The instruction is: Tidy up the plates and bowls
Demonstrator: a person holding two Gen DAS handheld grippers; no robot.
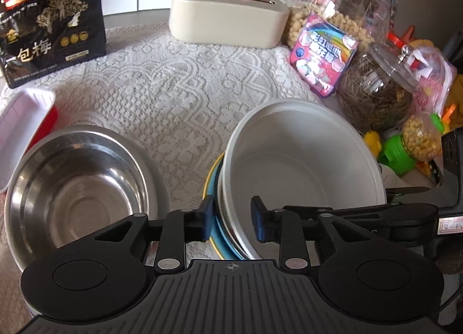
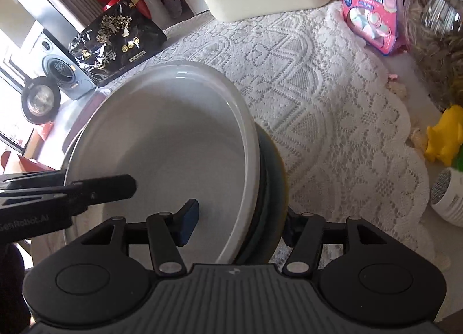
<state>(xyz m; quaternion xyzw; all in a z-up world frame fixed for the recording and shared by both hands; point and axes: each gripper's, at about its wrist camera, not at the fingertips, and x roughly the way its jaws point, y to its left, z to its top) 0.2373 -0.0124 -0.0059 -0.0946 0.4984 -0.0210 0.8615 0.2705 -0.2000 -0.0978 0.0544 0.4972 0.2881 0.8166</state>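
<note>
A white bowl (image 1: 303, 166) is stacked tilted on a blue plate with a yellow rim (image 1: 212, 186) on the lace tablecloth. My left gripper (image 1: 233, 219) straddles the near rim of the stack, one pad outside, one inside the bowl, with a gap showing. My right gripper (image 2: 240, 225) straddles the opposite rim of the same white bowl (image 2: 173, 137) and dark plate (image 2: 272, 177), jaws wide. A steel bowl (image 1: 78, 189) sits to the left of the stack. The left gripper's finger (image 2: 95, 190) shows in the right wrist view.
A red and white tray (image 1: 20, 128) lies at the far left. A black snack bag (image 1: 52, 33), a cream box (image 1: 228, 21), a pink candy bag (image 1: 321, 56), glass jars (image 1: 373, 88) and toys (image 1: 399, 154) ring the table.
</note>
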